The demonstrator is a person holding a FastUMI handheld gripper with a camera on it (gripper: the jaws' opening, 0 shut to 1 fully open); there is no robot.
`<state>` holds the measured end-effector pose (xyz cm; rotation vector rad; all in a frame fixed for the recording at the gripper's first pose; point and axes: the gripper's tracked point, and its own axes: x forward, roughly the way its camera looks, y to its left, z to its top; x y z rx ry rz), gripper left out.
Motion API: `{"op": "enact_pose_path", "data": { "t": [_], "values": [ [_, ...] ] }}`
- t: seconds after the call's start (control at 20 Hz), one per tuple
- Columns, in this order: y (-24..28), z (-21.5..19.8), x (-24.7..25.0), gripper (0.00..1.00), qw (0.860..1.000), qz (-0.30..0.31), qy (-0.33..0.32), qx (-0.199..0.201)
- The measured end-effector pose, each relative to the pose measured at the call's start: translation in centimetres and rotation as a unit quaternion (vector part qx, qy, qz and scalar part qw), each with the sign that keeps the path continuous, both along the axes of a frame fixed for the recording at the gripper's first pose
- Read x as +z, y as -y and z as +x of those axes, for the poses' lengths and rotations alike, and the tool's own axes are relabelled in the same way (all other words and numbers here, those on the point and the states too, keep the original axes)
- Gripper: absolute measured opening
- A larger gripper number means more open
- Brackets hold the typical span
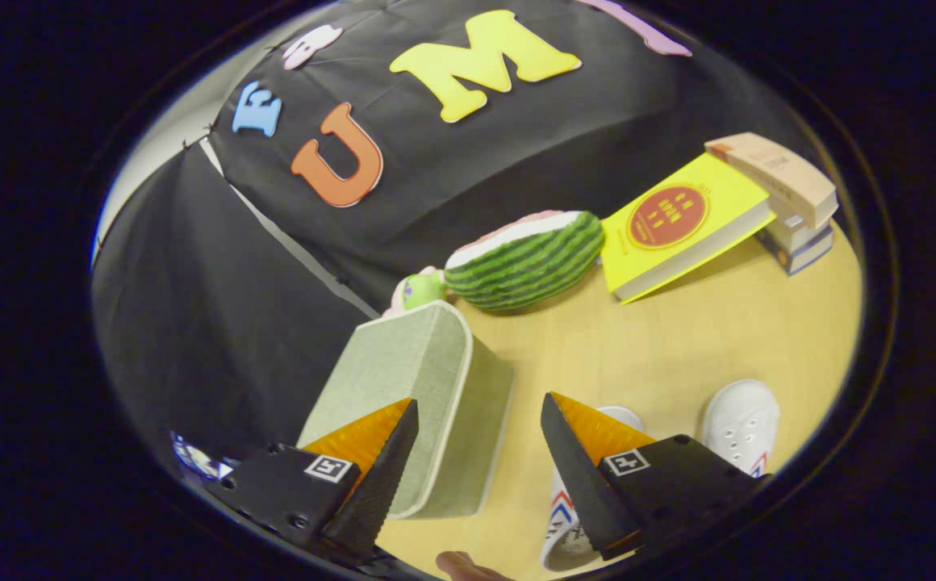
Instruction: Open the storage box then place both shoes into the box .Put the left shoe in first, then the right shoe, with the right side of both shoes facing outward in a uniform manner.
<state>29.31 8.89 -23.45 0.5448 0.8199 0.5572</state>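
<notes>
pale wooden desk (678, 339) is carrying a closed sage-green fabric storage box (436, 387) and two white canvas shoes (742, 424) beside it. gripper (480, 436) is hovering released, one finger overlapping the box's lid; best approaching the lid's rim squarely before pinching.

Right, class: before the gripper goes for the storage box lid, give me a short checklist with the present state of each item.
1. Fingers spread, nothing between them: ok.
2. Storage box within reach, just ahead of the fingers: ok.
3. Box lid shut, not yet opened: ok for this step.
4. Both white shoes on the table, beside the box: ok.
5. Which shoe is the left one: cannot tell.
6. Watermelon toy and books stand apart, beyond the box: ok.
</notes>
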Motion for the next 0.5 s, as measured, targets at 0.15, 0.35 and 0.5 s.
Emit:
{"op": "enact_pose_path", "data": {
  "t": [0.15, 0.35, 0.5],
  "values": [
    [-1.8, 0.4, -0.6, 0.96, 0.990, 0.107, -0.077, 0.043],
    [-4.4, 1.2, -2.1, 0.94, 0.966, 0.187, -0.148, 0.103],
    [-6.4, 0.3, -3.1, 0.91, 0.951, 0.205, -0.174, 0.155]
  ]
}}
